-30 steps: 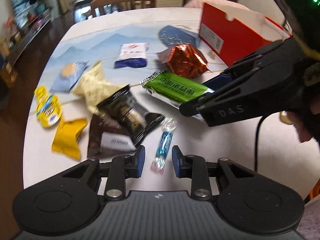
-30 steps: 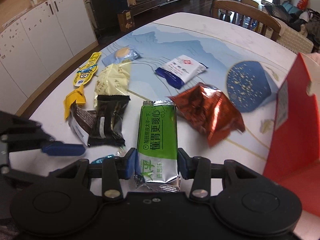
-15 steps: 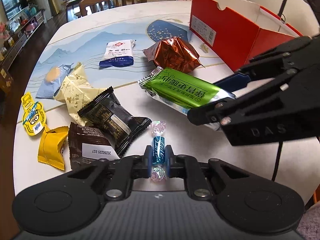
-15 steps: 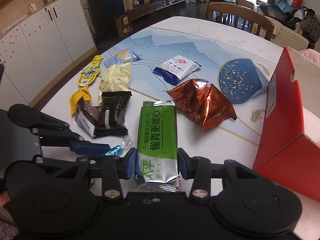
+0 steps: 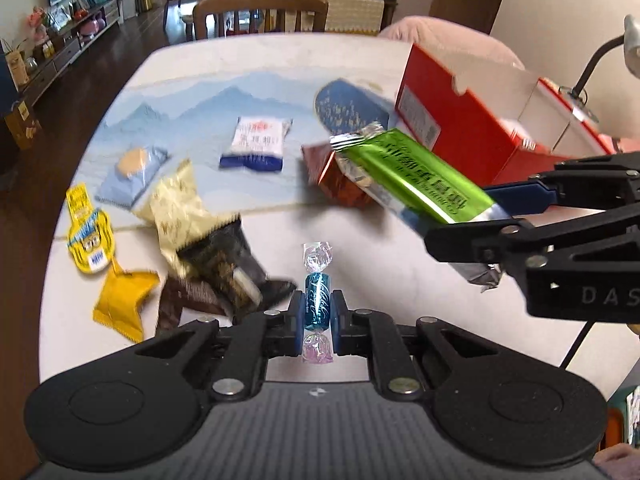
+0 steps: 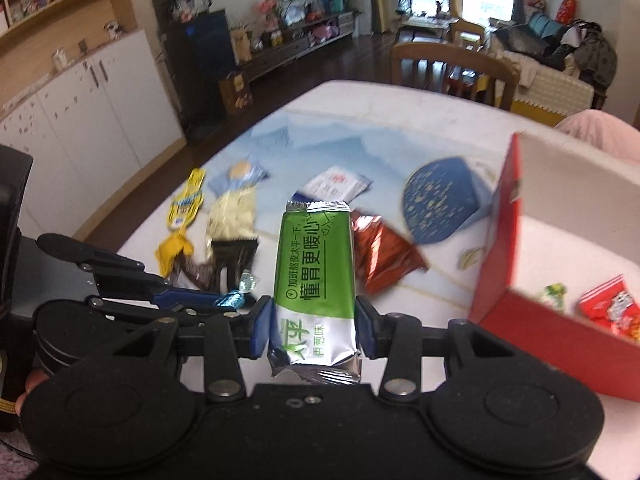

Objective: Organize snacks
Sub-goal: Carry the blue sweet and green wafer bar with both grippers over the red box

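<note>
My left gripper (image 5: 317, 316) is shut on a small blue twist-wrapped candy (image 5: 317, 300), held up off the table. My right gripper (image 6: 313, 322) is shut on a green snack bar (image 6: 314, 276), also lifted; in the left wrist view that green snack bar (image 5: 416, 178) hangs in the air in front of the red box (image 5: 472, 128). The red box (image 6: 552, 264) is open-topped, with a red packet (image 6: 608, 312) and a small green packet (image 6: 554, 294) inside. In the right wrist view the left gripper (image 6: 200, 300) shows at left with the blue candy (image 6: 232, 298).
Several snacks lie on the white table (image 5: 360, 272): an orange foil bag (image 5: 336, 184), a white-and-blue packet (image 5: 258, 144), a cream packet (image 5: 176, 208), dark packets (image 5: 228, 272), a yellow packet (image 5: 122, 304) and a yellow strip (image 5: 86, 236). A wooden chair (image 5: 260, 12) stands beyond.
The left gripper closed on the blue candy and lifted it off the table. The right gripper rose with the green bar toward the red box.
</note>
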The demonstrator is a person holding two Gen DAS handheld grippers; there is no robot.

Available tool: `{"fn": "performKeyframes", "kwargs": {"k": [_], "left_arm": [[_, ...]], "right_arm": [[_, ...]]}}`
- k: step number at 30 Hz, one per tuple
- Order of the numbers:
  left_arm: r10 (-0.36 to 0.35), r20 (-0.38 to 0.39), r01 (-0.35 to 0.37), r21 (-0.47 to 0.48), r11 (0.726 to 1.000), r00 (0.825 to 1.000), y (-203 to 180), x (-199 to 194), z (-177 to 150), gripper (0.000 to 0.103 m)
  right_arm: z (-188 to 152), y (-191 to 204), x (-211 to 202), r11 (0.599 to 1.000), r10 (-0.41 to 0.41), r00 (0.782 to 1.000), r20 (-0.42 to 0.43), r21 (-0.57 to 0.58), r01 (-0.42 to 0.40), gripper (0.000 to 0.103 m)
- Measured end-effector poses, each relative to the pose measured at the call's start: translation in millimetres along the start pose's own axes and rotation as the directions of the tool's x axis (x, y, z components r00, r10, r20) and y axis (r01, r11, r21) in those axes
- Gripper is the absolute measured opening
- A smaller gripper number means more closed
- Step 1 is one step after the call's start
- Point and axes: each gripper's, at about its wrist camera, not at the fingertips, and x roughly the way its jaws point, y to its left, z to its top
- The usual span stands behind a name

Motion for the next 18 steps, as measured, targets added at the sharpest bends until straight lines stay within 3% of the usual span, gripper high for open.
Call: {"fn": "performKeyframes", "kwargs": {"k": [7,18], "left_arm": [[0.002,0.081,-0.005,0.041,0.999,0.997,-27,-21,41,0.012],[-0.045,0.175,0.013,0.179,0.984,0.984,-107,-26,109,0.012]], "right_arm": [[18,-31,-33,0.998,-0.050,0.995,0.084,0.048,0.046,0.042],[29,-105,-68,0.981,-0.173,0.972,0.157,0.118,0.156,0.043]]}}
